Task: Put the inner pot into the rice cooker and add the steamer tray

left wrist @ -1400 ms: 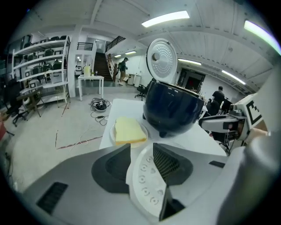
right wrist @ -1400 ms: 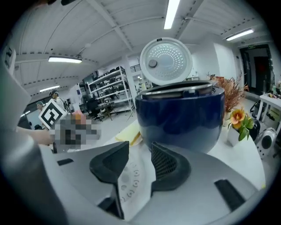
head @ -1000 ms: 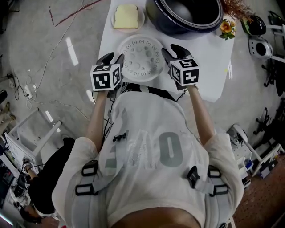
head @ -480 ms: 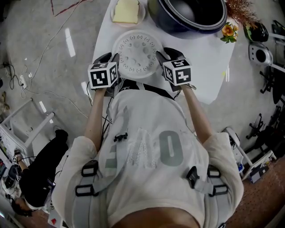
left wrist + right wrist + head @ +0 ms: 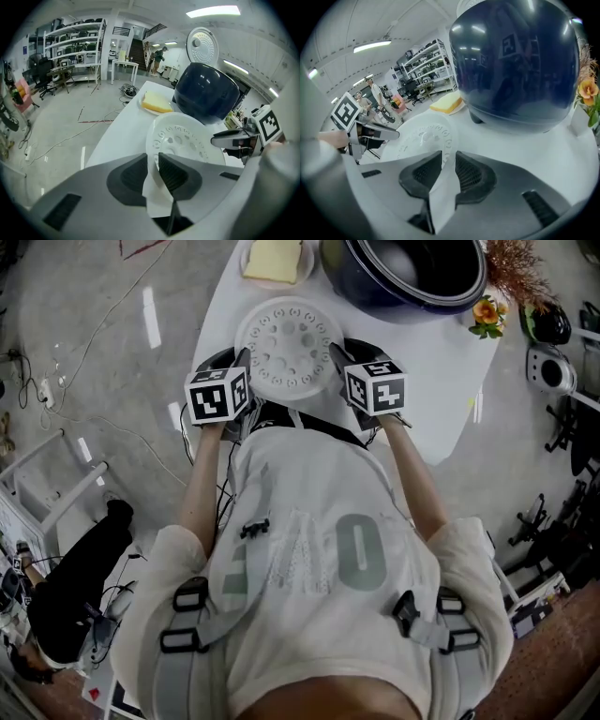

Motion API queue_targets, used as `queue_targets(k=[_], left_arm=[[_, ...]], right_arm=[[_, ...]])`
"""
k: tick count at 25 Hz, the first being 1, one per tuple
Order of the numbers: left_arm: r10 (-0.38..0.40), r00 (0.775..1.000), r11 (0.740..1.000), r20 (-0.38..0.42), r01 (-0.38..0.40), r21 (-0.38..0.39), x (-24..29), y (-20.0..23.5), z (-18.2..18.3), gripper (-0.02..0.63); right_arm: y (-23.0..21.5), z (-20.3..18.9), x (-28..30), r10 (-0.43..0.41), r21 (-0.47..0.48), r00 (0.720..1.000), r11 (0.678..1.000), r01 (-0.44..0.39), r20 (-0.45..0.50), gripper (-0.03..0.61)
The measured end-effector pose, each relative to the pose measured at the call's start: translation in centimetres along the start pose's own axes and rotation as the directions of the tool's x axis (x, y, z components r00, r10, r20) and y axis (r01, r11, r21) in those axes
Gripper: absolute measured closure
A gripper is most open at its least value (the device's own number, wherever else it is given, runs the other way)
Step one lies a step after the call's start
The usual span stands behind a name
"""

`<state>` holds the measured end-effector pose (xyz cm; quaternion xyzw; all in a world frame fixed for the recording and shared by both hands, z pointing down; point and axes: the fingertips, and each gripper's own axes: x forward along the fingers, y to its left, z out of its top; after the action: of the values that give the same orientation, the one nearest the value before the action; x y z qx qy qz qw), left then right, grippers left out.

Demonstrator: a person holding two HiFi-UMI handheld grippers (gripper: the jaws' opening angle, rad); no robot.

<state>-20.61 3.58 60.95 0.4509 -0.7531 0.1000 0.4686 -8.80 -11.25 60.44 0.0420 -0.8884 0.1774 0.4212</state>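
Observation:
A white round steamer tray (image 5: 286, 343) with holes lies on the white table (image 5: 431, 371) in front of the dark blue rice cooker (image 5: 403, 273). The cooker's lid (image 5: 202, 44) stands open, and the cooker's inside is dark and hollow. My left gripper (image 5: 241, 360) is at the tray's left rim, my right gripper (image 5: 337, 352) at its right rim. In the left gripper view the tray's (image 5: 180, 140) rim sits between the closing jaws of my left gripper (image 5: 151, 164). The right gripper view shows the same for the tray (image 5: 422, 138) and my right gripper (image 5: 448, 164).
A plate with a yellow block (image 5: 277, 259) stands at the table's far left, next to the cooker. A small pot of orange flowers (image 5: 487, 315) stands at the far right. Chairs, shelves and cables fill the floor around the table.
Both grippers have come in and down onto the tray's rim from either side, and their jaws have narrowed on it. The tray stays in front of the cooker.

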Motion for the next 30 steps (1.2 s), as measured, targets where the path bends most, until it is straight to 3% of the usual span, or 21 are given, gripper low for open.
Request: queue_targets(k=[7,14,23,30], left_arm=[[0.041,0.998,0.999,0.037,-0.040,-0.015,-1.6,0.7,0.4,0.529],[0.088,0.989,0.996,0.119,-0.087,-0.013,-4.2,2.1,3.4,0.534],[0.143,0.964,0.988,0.225,-0.151,0.019,-6.6,4.6,8.2,0.552],[0.158,0.932,0.983,0.326,-0.179,0.036,-8.7,5.7,13.2,0.552]], right_arm=[[1.0,2.0,-0.1,0.018,-0.079,0.999,0.997,-0.016,0.028,0.486],[2.5,6.0,-0.3,0.052,-0.126,0.994,0.991,-0.040,0.094,0.497],[4.2,11.8,-0.7,0.051,-0.157,0.978,0.987,-0.019,0.202,0.525],[5.7,16.6,-2.6,0.037,-0.197,0.948,0.980,0.027,0.315,0.525]])
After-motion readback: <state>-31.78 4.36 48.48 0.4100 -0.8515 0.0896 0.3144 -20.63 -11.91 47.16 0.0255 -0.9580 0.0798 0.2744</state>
